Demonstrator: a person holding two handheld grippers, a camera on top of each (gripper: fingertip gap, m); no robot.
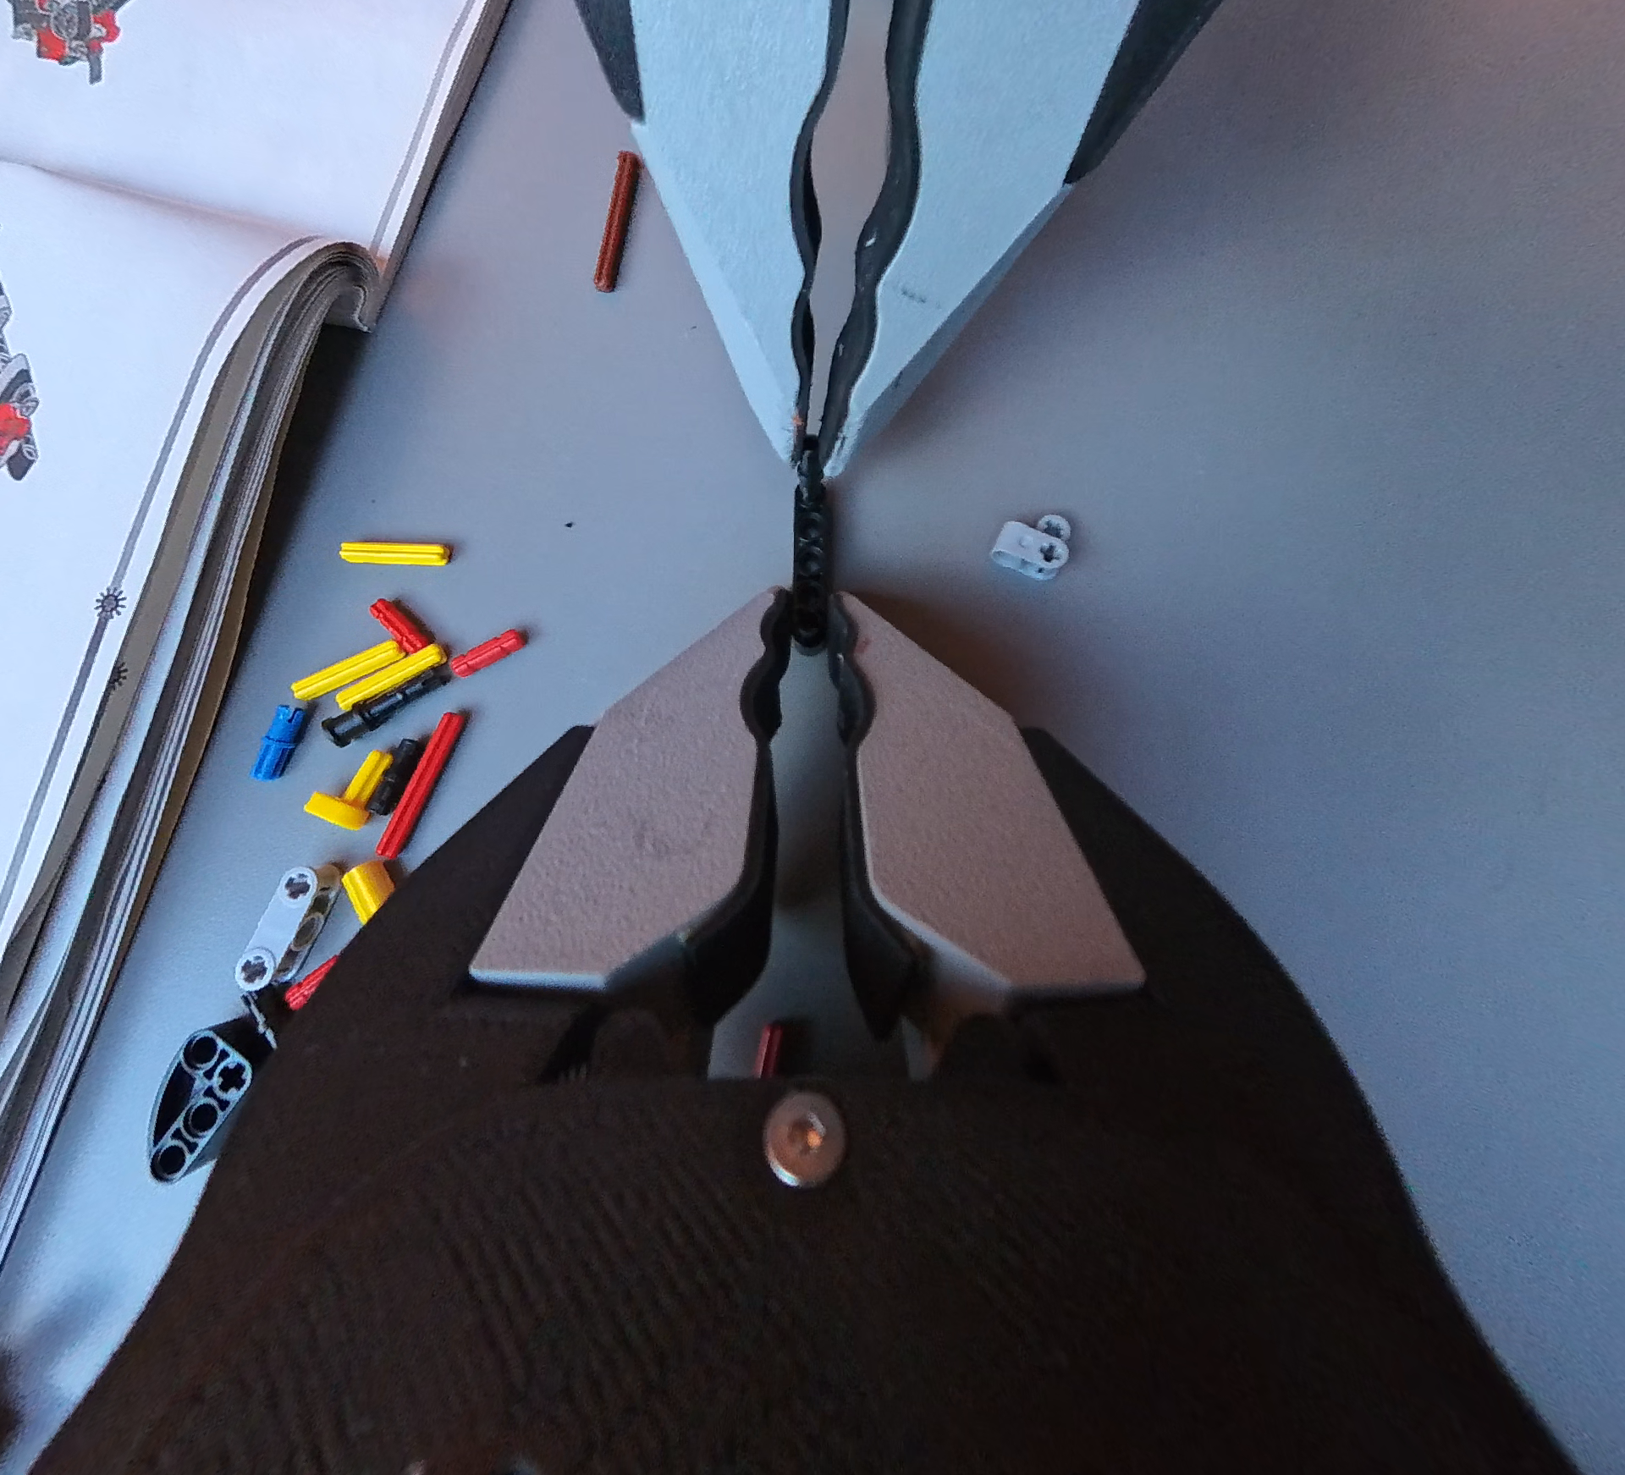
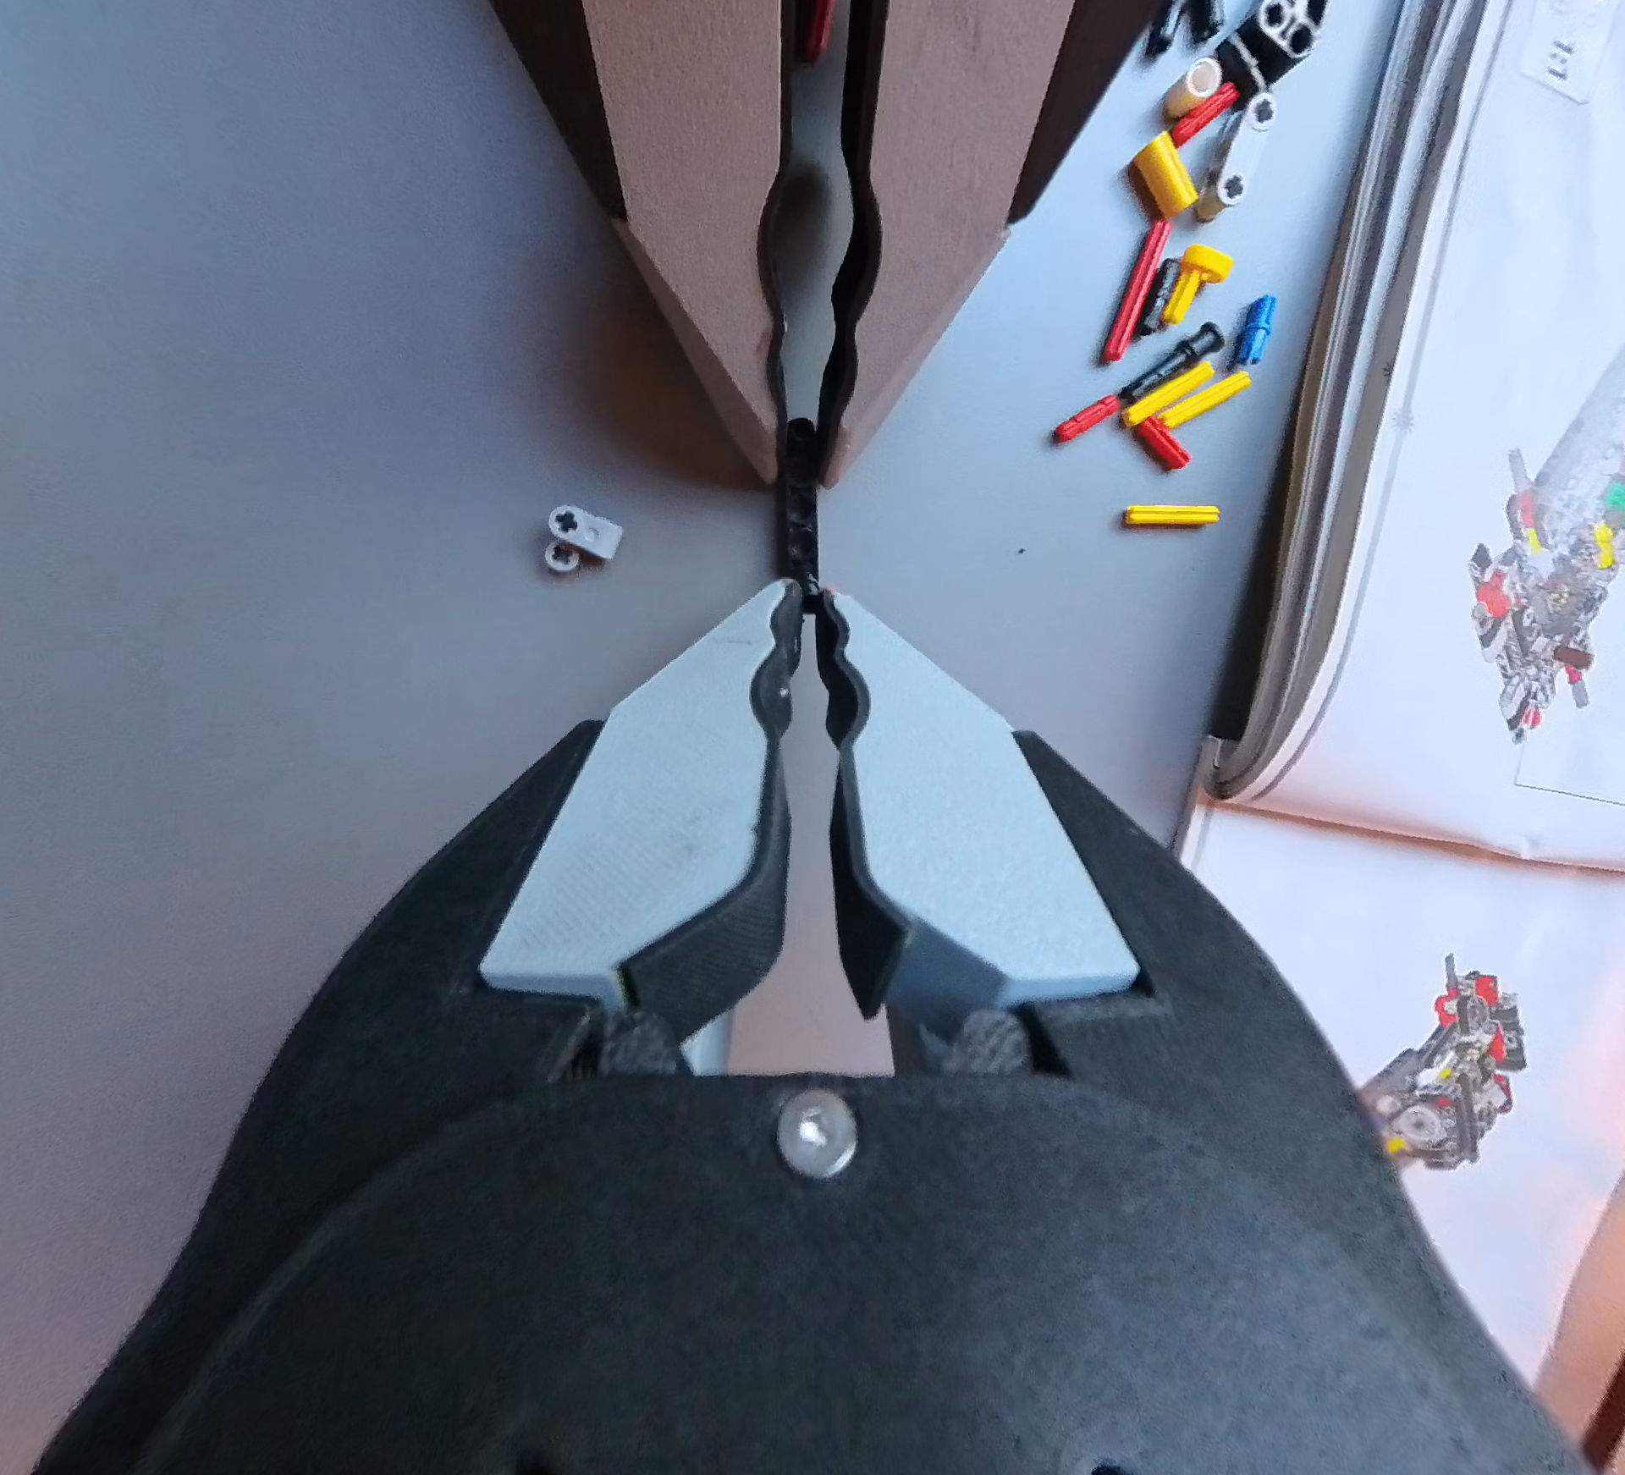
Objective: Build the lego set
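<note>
Grippers meet tip to tip over a grey table (image 1: pixel 1319 378), and both have hold of the same thing: a thin black beam with a row of holes (image 1: pixel 810 545). The left gripper (image 1: pixel 810 624), the one with tan fingers, has its wavy black pads clamped on the near end of the beam as its own camera sees it. The right gripper (image 2: pixel 809 597), with pale blue fingers, pinches the opposite end right at its fingertips, and its pads look nearly shut there. So the beam spans the short gap between the two sets of tips, right in the middle of the table.

Just beside the beam, on the right in the left wrist view, sits a small light grey connector (image 1: pixel 1033 549) with cross-shaped holes, on the table and touching nothing else. Over on the left in that view there's a loose scatter of little parts: yellow axles (image 1: pixel 394 553), red axles (image 1: pixel 420 784), a blue pin (image 1: pixel 278 743), a black pin (image 1: pixel 382 716), a yellow bush (image 1: pixel 367 888), a light grey flat link (image 1: pixel 277 925) and a black rounded beam piece (image 1: pixel 200 1099) nearest the camera. A dark red axle (image 1: pixel 617 219) lies on its own farther off, close to the blue gripper's finger.

Past the parts, an open instruction booklet (image 1: pixel 220 158) lies along the table's left edge, with pictures of a grey and red model on its pages. There's also a red piece visible down between the left gripper's fingers (image 1: pixel 769 1050), near their base, though I can't tell quite what it is.
</note>
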